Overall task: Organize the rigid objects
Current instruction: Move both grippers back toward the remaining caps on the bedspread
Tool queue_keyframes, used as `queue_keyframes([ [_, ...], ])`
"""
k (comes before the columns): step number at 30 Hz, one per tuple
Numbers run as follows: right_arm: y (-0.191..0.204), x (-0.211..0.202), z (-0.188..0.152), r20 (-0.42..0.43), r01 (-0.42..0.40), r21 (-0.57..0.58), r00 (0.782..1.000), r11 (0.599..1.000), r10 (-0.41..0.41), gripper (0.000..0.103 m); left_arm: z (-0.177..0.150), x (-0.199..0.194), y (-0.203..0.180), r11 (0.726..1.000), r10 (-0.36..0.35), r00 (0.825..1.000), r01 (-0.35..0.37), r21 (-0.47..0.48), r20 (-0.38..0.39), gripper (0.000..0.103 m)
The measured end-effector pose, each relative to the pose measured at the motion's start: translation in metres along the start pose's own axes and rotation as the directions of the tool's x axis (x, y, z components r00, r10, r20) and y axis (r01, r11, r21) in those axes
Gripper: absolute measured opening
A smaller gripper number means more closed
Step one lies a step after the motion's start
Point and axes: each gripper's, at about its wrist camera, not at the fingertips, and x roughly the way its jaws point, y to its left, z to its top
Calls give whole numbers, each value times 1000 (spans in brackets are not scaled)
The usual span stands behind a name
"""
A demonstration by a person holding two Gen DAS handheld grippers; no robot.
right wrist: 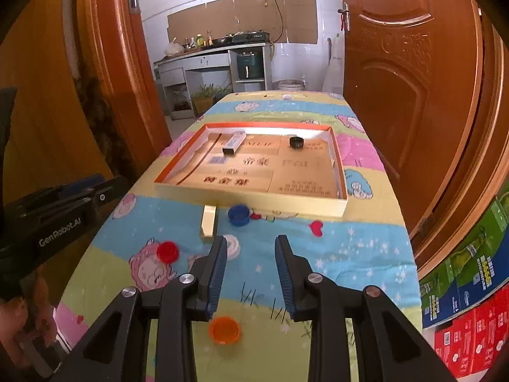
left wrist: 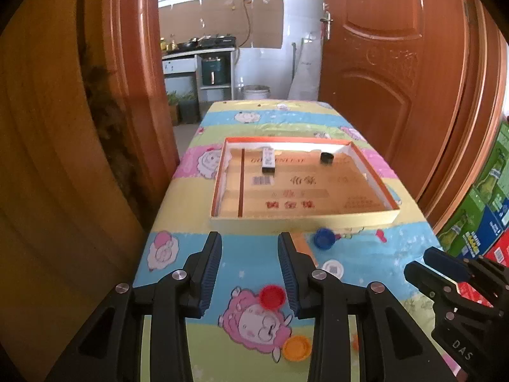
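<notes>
An orange cap (right wrist: 224, 329) is seen closest, between the wide-open, empty right tongs (right wrist: 251, 273). A red cap (left wrist: 272, 297) lies between the open, empty left tongs (left wrist: 249, 270). A blue cap (right wrist: 239, 214) is placed just beside the box lid (right wrist: 248, 195) on the counter (right wrist: 366, 254).

Cartoon tablecloth (right wrist: 366, 254) covers the table. Behind the table's far end, thru open wooden doors (right wrist: 410, 95), a kitchen counter (right wrist: 203, 55) w/ pans and bottles. Right of the table, stacked green, blue and red cartons (right wrist: 470, 302) on the floor.
</notes>
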Motion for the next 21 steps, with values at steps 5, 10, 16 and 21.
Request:
queue_keyframes([
  [5,2,1,-15,-15,-13,17,1000,1000,13,31,-14,1,2,1000,4,1000,-4,1,-17,38],
  [10,2,1,-27,-22,-8,15,1000,1000,8,31,-27,3,11,1000,-7,1000,6,-18,-30,38],
  [16,3,7,-44,-49,-8,-6,999,1000,7,31,-49,10,21,996,-75,994,71,-52,-77,38],
  [21,3,13,-57,-72,-27,-2,997,1000,27,31,-68,11,9,992,-128,987,128,-8,-97,38],
])
